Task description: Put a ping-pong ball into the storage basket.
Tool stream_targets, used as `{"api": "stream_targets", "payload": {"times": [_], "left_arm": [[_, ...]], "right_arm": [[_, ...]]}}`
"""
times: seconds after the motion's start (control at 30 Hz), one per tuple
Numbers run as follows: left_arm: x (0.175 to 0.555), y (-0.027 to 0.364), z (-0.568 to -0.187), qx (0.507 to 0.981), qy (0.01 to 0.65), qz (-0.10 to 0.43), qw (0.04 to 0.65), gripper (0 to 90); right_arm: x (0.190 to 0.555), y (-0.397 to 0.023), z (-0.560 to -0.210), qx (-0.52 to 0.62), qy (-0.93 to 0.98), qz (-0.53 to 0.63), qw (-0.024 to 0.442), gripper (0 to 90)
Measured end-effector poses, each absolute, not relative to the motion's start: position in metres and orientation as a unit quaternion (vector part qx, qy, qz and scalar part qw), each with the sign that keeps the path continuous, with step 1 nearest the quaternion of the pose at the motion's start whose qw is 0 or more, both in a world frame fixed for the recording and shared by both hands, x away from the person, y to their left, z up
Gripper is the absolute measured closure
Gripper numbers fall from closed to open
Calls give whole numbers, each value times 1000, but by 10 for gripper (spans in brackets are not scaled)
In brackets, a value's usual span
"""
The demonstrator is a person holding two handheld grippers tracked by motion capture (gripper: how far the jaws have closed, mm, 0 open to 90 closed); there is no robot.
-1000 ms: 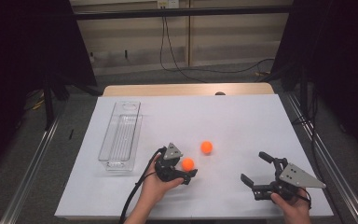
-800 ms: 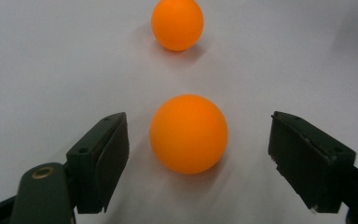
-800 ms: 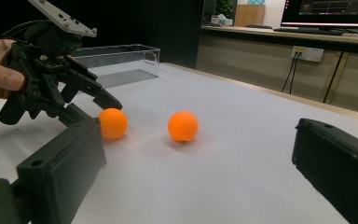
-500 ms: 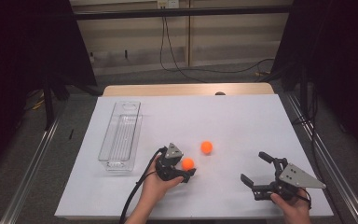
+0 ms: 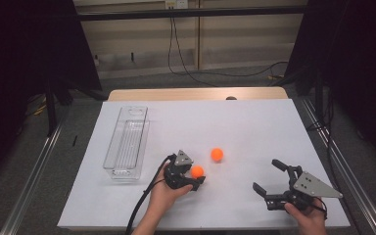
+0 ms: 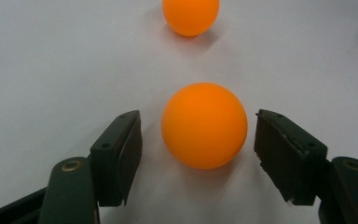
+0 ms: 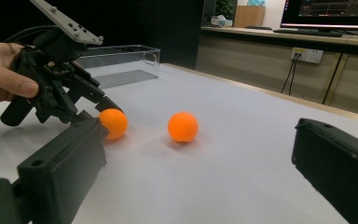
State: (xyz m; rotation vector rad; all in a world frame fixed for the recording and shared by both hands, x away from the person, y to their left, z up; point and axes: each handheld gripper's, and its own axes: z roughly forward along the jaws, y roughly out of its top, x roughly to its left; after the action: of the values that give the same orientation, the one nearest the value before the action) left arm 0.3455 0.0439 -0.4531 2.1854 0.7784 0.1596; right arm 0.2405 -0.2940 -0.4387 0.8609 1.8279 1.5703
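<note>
Two orange balls lie on the white table (image 5: 254, 127). The nearer ball (image 5: 197, 171) (image 6: 204, 125) sits between the jaws of my left gripper (image 5: 195, 175) (image 6: 198, 116). Those jaws have just been closing, and a small gap remains on each side of the ball, so they are open around it. The second ball (image 5: 217, 154) (image 6: 191, 16) (image 7: 182, 126) rests free a little beyond the first. My right gripper (image 5: 266, 174) stands open and empty at the front right, pointing toward both balls. In the right gripper view the left gripper (image 7: 95, 109) flanks the nearer ball (image 7: 113, 123).
A clear plastic tray (image 5: 112, 152) (image 7: 121, 63) lies lengthwise on the table's left side, with nothing in it. The table's wooden far edge (image 5: 196, 93) runs along the back. A cable (image 5: 142, 205) trails from the left gripper off the front edge.
The left gripper's jaws have drawn in closer around the nearer ball. Both hands and both balls have stayed where they were.
</note>
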Motion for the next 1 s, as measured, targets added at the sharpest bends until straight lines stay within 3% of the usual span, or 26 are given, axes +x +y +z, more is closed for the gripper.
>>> {"api": "stream_targets", "payload": {"times": [1.0], "left_arm": [[349, 39, -453, 865, 310, 65, 388, 398]], "right_arm": [[241, -294, -439, 324, 684, 587, 288, 22]]}}
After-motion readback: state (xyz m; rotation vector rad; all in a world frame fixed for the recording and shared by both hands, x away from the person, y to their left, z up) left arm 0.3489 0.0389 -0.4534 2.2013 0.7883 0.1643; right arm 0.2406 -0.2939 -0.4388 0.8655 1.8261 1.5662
